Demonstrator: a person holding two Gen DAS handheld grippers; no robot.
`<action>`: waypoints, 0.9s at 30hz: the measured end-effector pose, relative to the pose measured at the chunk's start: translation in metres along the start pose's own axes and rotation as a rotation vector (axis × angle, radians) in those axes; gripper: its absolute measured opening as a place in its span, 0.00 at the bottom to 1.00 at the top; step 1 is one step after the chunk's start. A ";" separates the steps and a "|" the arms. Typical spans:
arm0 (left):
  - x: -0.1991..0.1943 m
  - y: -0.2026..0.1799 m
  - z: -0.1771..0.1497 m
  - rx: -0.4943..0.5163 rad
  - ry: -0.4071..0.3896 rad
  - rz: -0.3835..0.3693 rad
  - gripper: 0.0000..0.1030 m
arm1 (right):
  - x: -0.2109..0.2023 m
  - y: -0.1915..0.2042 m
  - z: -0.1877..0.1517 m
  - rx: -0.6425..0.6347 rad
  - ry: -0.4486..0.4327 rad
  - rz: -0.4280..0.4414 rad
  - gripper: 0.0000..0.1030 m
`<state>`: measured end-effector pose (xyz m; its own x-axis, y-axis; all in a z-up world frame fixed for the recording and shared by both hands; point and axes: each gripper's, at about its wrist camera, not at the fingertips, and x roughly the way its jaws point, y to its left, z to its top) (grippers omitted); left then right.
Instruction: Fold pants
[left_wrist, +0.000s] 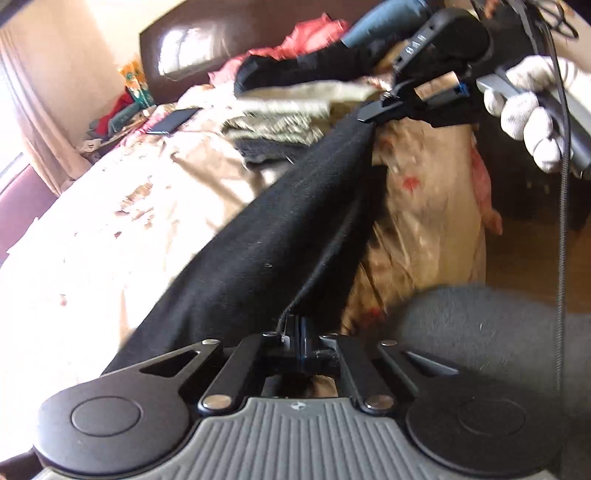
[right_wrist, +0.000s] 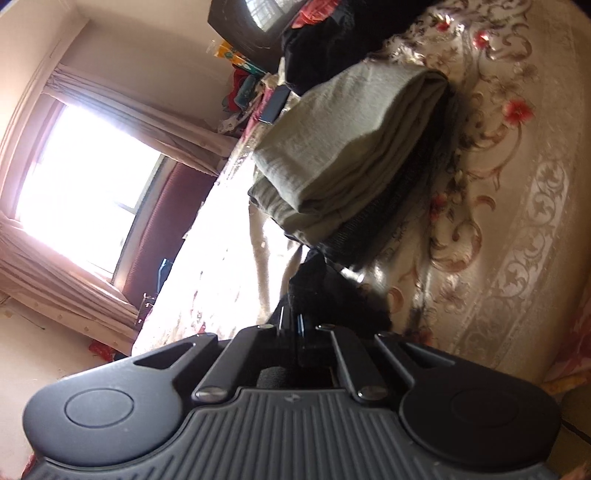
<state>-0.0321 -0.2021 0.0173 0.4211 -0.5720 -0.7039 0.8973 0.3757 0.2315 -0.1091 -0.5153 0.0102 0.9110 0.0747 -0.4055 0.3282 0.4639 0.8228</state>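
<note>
Black pants (left_wrist: 280, 236) hang stretched in the air above the bed between my two grippers. My left gripper (left_wrist: 297, 326) is shut on one end of the pants at a seam. My right gripper shows in the left wrist view (left_wrist: 373, 116), shut on the other end, held by a white-gloved hand (left_wrist: 524, 110). In the right wrist view my right gripper (right_wrist: 293, 314) is shut on a bunch of black pants fabric (right_wrist: 321, 291) above the bed.
The bed has a beige floral cover (right_wrist: 517, 206). A stack of folded olive and dark clothes (right_wrist: 354, 162) lies on it, with black and red clothes (left_wrist: 295, 59) behind, near the dark headboard. A phone (left_wrist: 173, 120) lies on the bed. A bright window (right_wrist: 81, 177) is at the left.
</note>
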 end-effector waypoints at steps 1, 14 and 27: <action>-0.004 0.004 0.000 -0.017 -0.003 -0.013 0.16 | 0.000 0.001 0.002 0.000 0.000 0.011 0.03; -0.020 0.003 -0.021 -0.055 0.042 -0.181 0.27 | 0.013 -0.055 -0.023 0.130 0.057 -0.085 0.41; -0.007 0.038 -0.027 -0.172 -0.003 -0.099 0.36 | 0.052 -0.050 -0.046 0.125 0.044 0.187 0.51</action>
<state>-0.0048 -0.1641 0.0129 0.3326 -0.6144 -0.7154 0.8988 0.4362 0.0432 -0.0893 -0.4941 -0.0700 0.9482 0.1885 -0.2555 0.1851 0.3257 0.9272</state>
